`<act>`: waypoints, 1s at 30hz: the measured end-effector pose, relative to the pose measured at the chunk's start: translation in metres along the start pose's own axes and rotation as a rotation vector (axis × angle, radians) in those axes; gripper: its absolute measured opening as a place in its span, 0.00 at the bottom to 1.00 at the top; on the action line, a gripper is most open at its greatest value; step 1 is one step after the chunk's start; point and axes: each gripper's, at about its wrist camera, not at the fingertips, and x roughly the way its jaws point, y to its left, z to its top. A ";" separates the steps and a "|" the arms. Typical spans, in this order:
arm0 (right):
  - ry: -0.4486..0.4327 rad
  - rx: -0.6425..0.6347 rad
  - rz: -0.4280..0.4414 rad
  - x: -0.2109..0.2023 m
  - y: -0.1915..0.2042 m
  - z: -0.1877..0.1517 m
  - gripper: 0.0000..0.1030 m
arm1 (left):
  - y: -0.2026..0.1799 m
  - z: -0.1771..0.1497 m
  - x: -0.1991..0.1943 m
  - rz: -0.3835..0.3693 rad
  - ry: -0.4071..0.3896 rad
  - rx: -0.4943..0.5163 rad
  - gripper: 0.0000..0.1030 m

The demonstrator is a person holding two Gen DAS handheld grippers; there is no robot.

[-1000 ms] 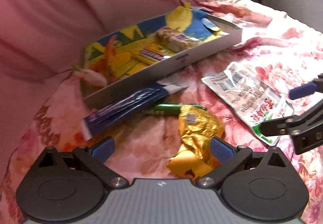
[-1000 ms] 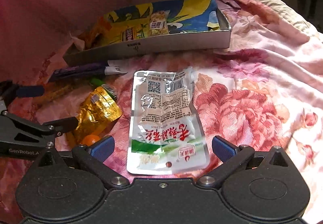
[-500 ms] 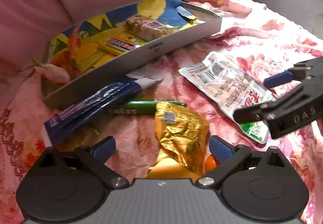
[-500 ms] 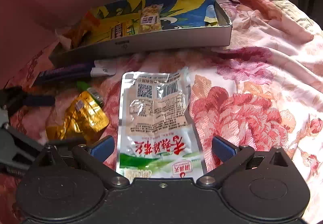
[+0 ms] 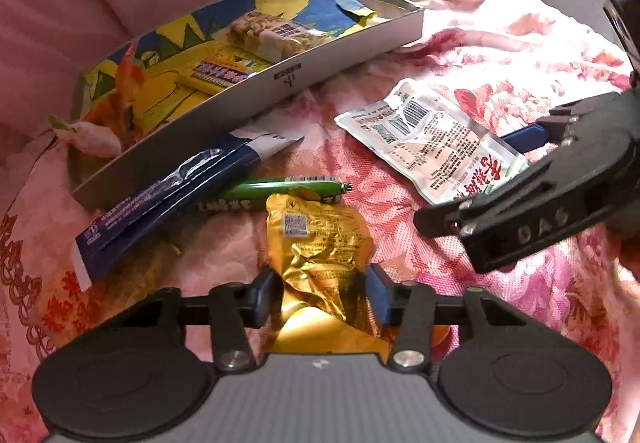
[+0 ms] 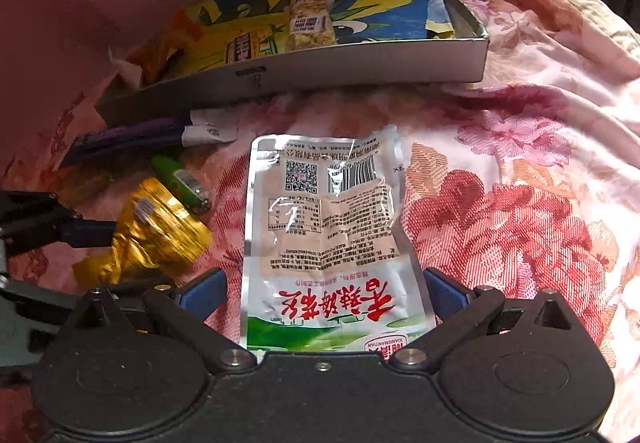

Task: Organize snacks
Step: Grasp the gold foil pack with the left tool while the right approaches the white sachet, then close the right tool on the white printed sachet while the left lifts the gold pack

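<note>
Since a second ago my left gripper has just been closing on the gold foil packet lying on the bedspread, pads pinching its crinkly near end; light, crushable. Right gripper gapes around the white pouch.

The gold pouch is crinkled foil with a small code label near its top; it lies on the flowered bedspread, its lower part pinched narrow. Just behind it, touching, a green stick lies crosswise, partly under a long dark-blue packet that leans along the tray's front wall. The silver-and-green sachet lies flat, print side up, barcode end toward the tray. The grey tray, lined with blue-and-yellow paper, holds a nut bar and a yellow bar.
</note>
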 end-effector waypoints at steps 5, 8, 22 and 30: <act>0.005 -0.036 -0.036 0.000 0.005 -0.002 0.93 | 0.008 0.000 -0.002 -0.007 0.017 -0.069 0.43; -0.003 -0.025 -0.049 -0.003 0.003 -0.002 0.88 | 0.010 0.000 -0.003 0.000 0.022 -0.097 0.42; -0.044 -0.060 -0.018 -0.003 0.006 -0.004 0.88 | 0.008 0.002 -0.002 0.018 0.025 -0.117 0.42; -0.059 -0.095 -0.033 0.005 0.016 -0.005 0.94 | 0.013 0.002 -0.003 0.025 0.019 -0.135 0.41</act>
